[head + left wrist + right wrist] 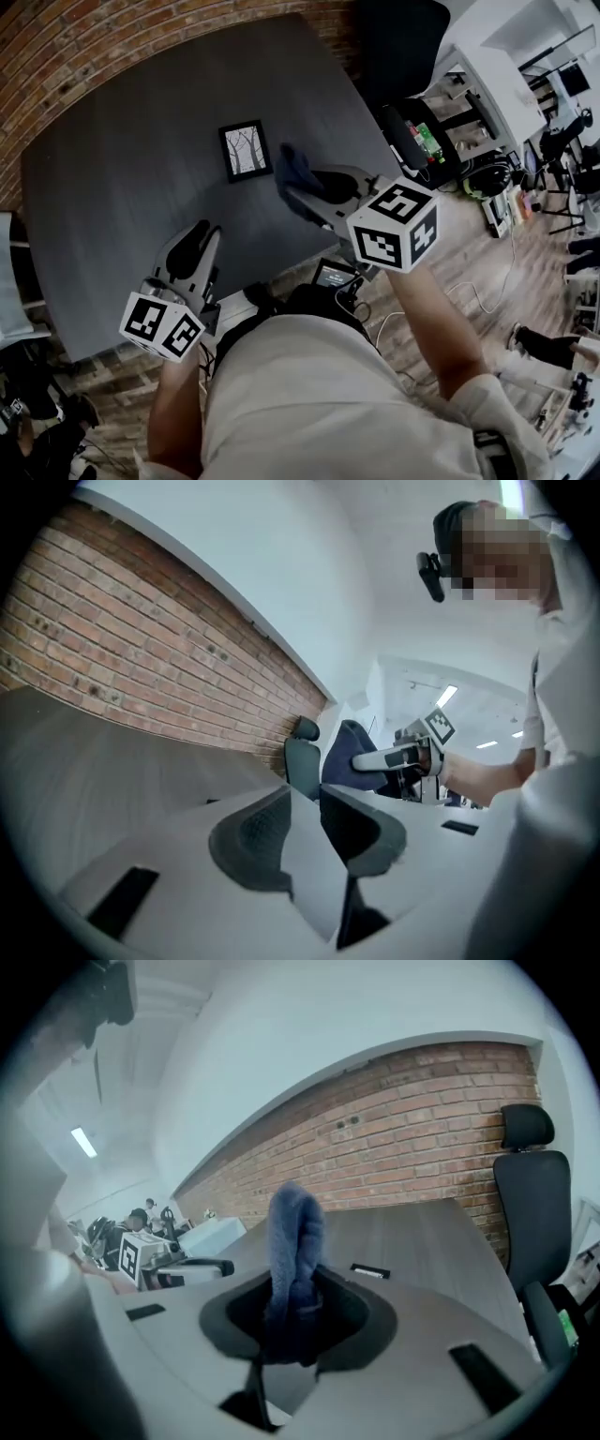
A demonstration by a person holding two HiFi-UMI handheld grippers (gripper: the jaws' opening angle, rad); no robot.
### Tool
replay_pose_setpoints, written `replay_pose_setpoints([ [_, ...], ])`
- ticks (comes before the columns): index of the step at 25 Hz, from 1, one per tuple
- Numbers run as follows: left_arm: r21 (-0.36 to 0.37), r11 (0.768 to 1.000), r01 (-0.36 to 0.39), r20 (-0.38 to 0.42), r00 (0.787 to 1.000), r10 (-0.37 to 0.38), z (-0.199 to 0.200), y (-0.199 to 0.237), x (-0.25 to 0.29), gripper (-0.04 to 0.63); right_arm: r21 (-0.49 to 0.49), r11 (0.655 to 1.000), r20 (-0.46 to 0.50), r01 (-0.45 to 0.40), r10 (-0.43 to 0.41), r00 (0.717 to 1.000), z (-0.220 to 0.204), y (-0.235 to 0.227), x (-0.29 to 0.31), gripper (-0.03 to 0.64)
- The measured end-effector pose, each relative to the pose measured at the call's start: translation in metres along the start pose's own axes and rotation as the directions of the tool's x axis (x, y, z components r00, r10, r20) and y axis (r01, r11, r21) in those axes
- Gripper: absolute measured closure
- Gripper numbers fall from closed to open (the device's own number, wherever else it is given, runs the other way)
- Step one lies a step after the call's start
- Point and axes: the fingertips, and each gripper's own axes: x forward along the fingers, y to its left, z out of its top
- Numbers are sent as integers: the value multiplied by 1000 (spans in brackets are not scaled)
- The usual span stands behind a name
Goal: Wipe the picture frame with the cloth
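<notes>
The small black picture frame lies flat on the dark grey table; in the right gripper view it is a thin dark slab past the jaws. My right gripper hovers above the table just right of the frame, shut on a blue cloth that sticks up from between its pads. My left gripper is raised near the table's front edge, well short of the frame. Its jaws stand a narrow gap apart with nothing between them. The left gripper view also catches the right gripper and cloth.
A brick wall runs behind the table. A dark office chair stands at the far right corner. Bags, cables and gear crowd the wooden floor to the right. Other people sit far off at a white table.
</notes>
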Motion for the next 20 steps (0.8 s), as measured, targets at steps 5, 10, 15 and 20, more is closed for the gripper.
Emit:
replay_pose_setpoints([
  [5,-49,998,41,102,994,-36,17,-33,-29,523,37,999,96,4,-8,995,0,4,-52,514],
  [10,-46,997,60,167,985,-52,21,-80,-48,552,70,998,140,4,-14,990,-17,2,-104,514],
  [15,-53,996,75,206,977,-63,12,-136,-61,581,89,996,177,1,-17,984,-39,1,-156,514],
  [20,-51,997,57,216,975,-45,-6,-183,-74,583,106,993,195,-42,21,981,-66,12,-196,515],
])
